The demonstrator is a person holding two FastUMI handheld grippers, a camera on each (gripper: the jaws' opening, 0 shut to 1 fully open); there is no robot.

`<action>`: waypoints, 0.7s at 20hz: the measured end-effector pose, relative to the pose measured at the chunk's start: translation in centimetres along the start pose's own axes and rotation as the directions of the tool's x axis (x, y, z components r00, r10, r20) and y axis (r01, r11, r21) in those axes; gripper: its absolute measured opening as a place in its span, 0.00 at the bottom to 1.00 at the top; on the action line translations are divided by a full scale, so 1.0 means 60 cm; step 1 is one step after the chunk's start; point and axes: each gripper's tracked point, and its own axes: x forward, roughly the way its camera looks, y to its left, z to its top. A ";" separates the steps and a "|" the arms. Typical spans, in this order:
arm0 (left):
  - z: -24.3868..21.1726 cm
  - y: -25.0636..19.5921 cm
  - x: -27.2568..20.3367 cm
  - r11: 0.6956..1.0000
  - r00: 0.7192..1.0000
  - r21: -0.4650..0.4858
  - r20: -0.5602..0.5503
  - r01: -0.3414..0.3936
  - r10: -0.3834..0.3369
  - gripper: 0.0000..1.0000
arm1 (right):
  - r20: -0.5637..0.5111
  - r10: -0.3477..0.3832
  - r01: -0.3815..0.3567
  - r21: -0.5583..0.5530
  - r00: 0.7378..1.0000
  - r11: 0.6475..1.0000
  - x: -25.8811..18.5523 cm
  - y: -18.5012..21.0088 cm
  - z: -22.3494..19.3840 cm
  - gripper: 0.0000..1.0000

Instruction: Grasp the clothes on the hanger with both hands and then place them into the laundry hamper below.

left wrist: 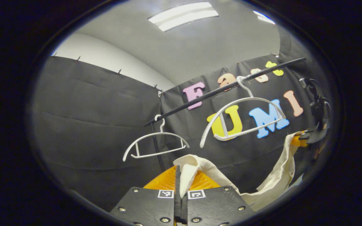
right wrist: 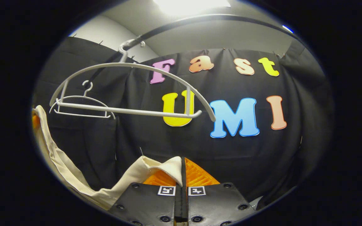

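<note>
Cream cloth of the garment sits pinched in my left tongs, closed on its edge so it lifts clear of the 2 bare white hangers on the rail; my right tongs grip its far end. Right gripper view: my right tongs are clamped on the garment's other corner, the rest draping left. Hamper unseen. No readable labels.

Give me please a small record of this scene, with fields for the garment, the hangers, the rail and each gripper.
garment: cream shirt, off the hangers, slung between both grippers
hangers: two white hangers, near one and far one, both bare
rail: black rail, carries both hangers
left gripper: shut on the shirt
right gripper: shut on the shirt
hamper: cannot tell
</note>
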 end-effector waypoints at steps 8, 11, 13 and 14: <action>0.037 -0.018 -0.067 0.992 0.994 -0.070 0.038 0.101 -0.099 0.00 | 0.017 0.167 -0.168 0.019 0.986 0.986 -0.129 0.153 0.046 0.00; 0.046 -0.014 -0.088 0.987 0.992 -0.103 0.052 0.123 -0.118 0.00 | 0.019 0.235 -0.236 0.044 0.972 0.971 -0.172 0.215 0.061 0.00; 0.050 -0.012 -0.101 0.984 0.990 -0.115 0.062 0.134 -0.128 0.00 | 0.018 0.271 -0.272 0.068 0.962 0.960 -0.194 0.246 0.064 0.01; 0.048 -0.011 -0.105 0.983 0.989 -0.119 0.063 0.138 -0.132 0.00 | 0.015 0.279 -0.280 0.076 0.960 0.957 -0.202 0.256 0.061 0.00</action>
